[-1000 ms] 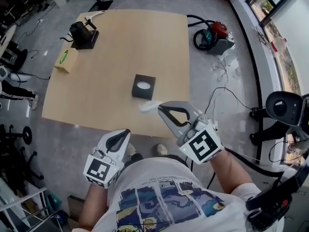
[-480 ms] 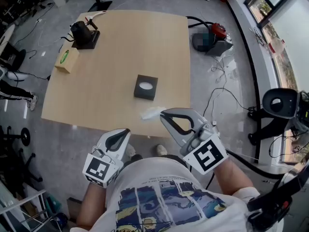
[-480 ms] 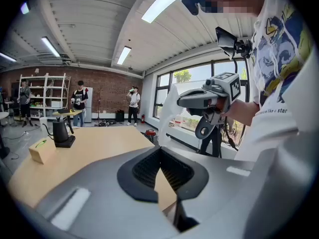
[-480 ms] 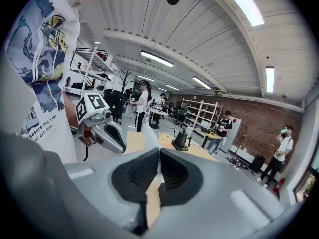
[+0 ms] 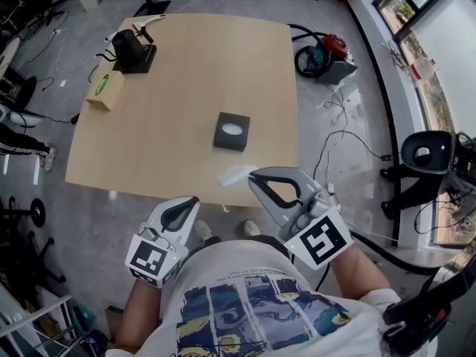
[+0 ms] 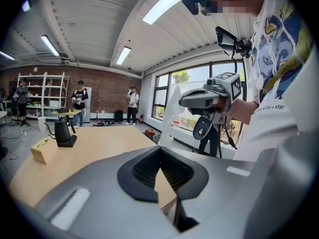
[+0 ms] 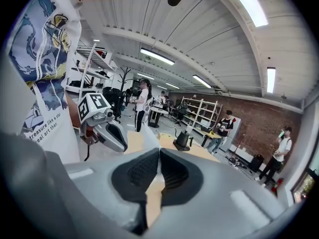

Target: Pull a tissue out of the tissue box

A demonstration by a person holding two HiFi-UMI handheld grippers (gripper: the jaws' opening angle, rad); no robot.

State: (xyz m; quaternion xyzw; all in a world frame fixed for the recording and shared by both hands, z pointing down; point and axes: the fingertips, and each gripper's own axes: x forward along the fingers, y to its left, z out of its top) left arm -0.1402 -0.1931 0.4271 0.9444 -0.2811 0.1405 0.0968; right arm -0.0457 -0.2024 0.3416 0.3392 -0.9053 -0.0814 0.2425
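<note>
Two things have shifted over the last second: the right gripper point(image 5: 252, 175) has drawn back toward the person, and the tissue point(image 5: 236, 175) pinched in its closed jaws has travelled with it, so the gap to the black tissue box point(image 5: 232, 131) has widened. The sheet now sticks out from the jaw tips above the near edge of the table point(image 5: 149, 147), clear of the box, which stands near the table's middle with white showing in its opening. The left gripper point(image 5: 195, 200) hangs close to the person's body, its jaws pressed together on nothing. By this reading the pull is essentially finished; at most, letting go of the tissue remains.
</note>
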